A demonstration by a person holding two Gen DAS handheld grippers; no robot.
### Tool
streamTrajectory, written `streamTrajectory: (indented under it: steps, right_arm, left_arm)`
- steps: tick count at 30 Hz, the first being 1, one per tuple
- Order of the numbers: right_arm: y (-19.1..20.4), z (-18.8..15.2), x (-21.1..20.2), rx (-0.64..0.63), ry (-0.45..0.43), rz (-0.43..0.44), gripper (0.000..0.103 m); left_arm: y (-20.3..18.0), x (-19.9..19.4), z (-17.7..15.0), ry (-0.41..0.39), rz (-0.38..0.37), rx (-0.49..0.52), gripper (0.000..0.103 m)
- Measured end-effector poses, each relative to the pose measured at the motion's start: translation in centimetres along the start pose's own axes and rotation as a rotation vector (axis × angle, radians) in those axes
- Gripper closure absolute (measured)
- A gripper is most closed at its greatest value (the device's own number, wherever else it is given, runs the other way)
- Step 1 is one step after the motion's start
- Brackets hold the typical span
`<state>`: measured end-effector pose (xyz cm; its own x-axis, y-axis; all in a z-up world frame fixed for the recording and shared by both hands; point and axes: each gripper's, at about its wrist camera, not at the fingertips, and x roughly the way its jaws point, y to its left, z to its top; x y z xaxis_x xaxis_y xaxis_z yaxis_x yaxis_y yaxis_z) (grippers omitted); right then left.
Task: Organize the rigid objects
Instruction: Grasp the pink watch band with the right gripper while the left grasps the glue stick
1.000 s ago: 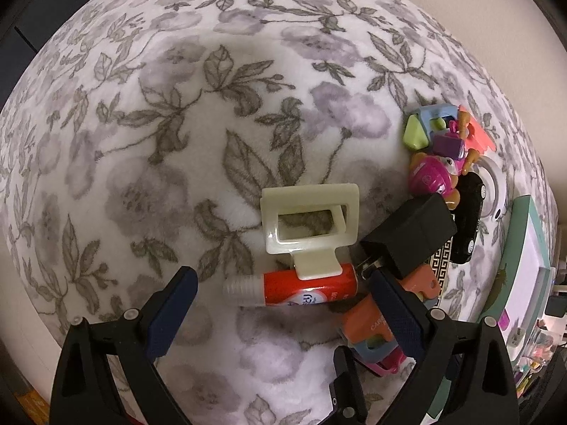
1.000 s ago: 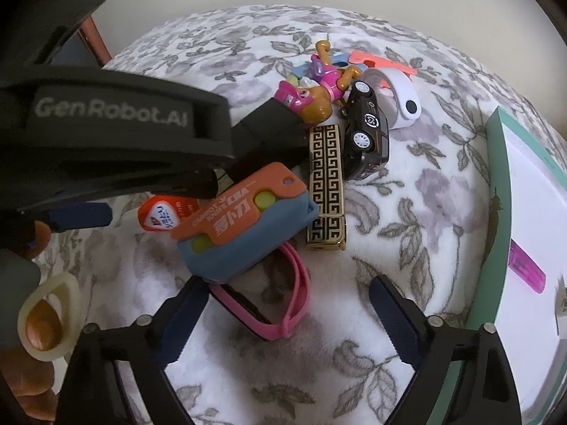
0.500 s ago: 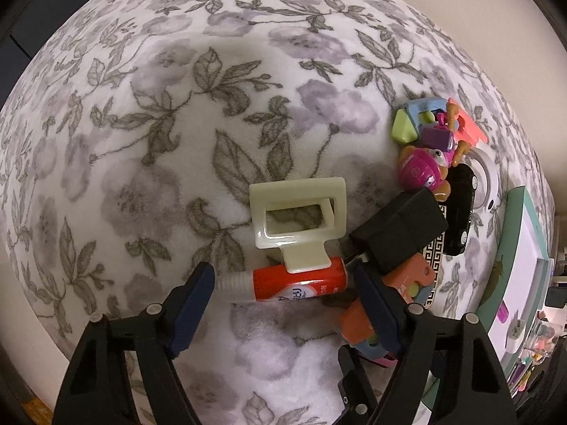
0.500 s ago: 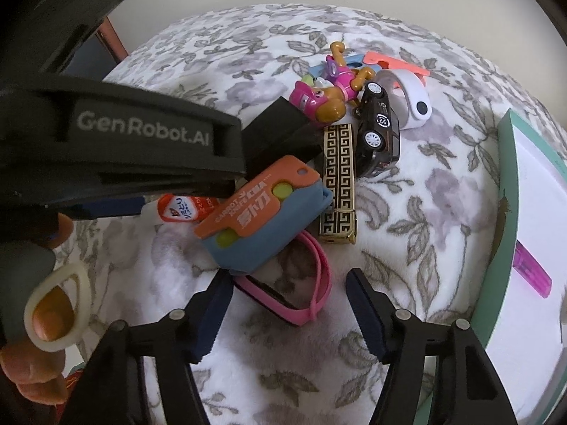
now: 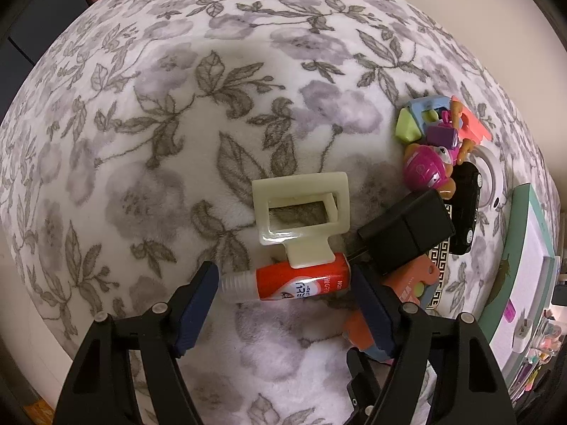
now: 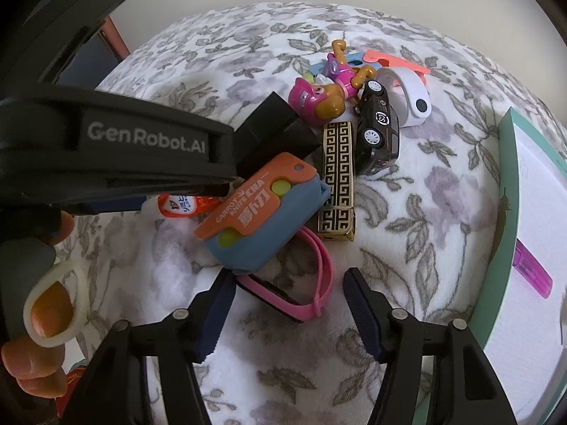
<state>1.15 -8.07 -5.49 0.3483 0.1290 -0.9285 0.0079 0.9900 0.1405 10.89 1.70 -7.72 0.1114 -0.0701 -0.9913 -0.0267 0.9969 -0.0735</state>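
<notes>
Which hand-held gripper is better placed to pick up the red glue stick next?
Left. The left hand-held gripper straddles the red glue stick end to end, its jaws closing but not yet pressing. The right hand-held gripper sits over the pink band, with the stick mostly hidden.

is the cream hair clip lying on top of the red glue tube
Yes, the hair clip's handle overlaps the upper edge of the glue tube in the left wrist view.

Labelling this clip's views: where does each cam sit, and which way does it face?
Left wrist: on the left gripper, looking straight down at the red glue stick between its closing fingers.
Right wrist: on the right gripper, tilted down at the pink strap between closing fingers; a hand shows.
Shared: glue stick, orange-and-blue knife toy, black car, floral blanket.
</notes>
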Motion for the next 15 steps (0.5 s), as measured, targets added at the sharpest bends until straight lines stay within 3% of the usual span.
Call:
streamTrajectory:
  steps: [15]
  right_arm:
    - [-1.3, -0.6, -2.2, -0.006, -0.005, 0.0, 0.045]
  left_arm:
    - [-0.2, -0.1, -0.2, -0.009, 0.018, 0.012, 0.026]
